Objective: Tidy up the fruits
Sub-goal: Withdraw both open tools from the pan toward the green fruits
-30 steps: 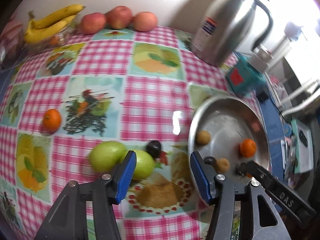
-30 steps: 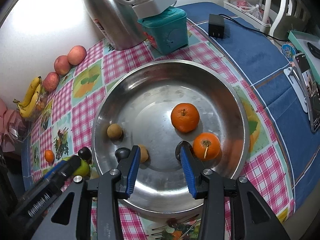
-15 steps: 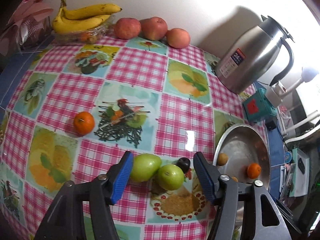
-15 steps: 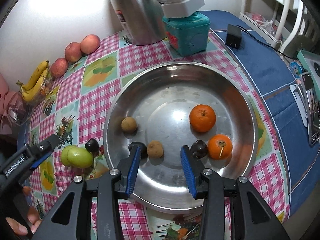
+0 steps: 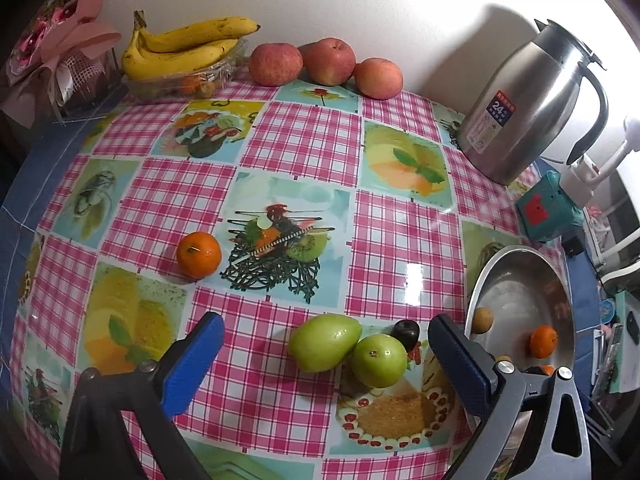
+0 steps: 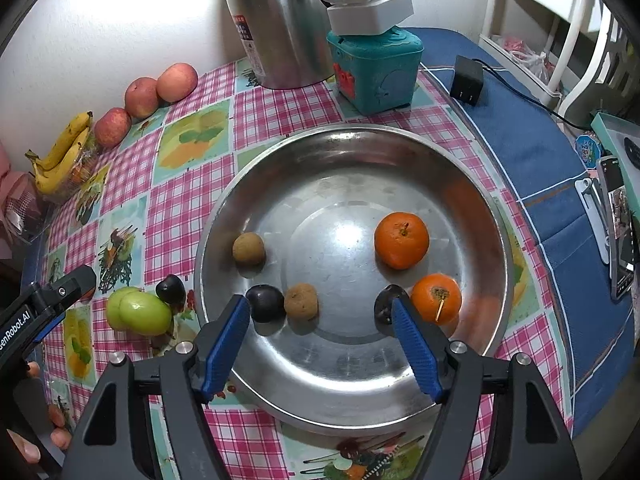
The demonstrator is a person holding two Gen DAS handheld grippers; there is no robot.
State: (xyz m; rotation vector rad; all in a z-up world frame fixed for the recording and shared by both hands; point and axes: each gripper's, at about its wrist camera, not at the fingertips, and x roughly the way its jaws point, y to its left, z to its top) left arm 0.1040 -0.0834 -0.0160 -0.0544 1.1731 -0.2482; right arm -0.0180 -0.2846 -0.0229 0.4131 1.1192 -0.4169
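The left gripper (image 5: 324,354) hangs over the near edge of the table with the pink-checked, fruit-printed oilcloth (image 5: 304,144), its blue-padded jaws spreading wide with nothing pressed between them; two smooth green fruits (image 5: 344,346), touching each other, lie on the cloth in the gap ahead of the pads, and a small dark plum (image 5: 405,331) sits just beside them. A lone orange mandarin (image 5: 199,254) rests further toward the table's left side. Along the far edge by the wall stand a bunch of yellow bananas (image 5: 188,46) on a clear plastic tray and three red apples (image 5: 326,62) in a row.

The right gripper (image 6: 320,320) hovers above the round, shallow steel dish (image 6: 472,184) near the table's right edge, its jaws opening and empty. In the dish lie two orange mandarins (image 6: 401,240), two small brown round fruits (image 6: 249,249) and two dark plums (image 6: 263,302), one plum close to each pad. A steel thermos jug (image 6: 280,20) and a teal plastic box (image 6: 376,68) stand beyond the dish
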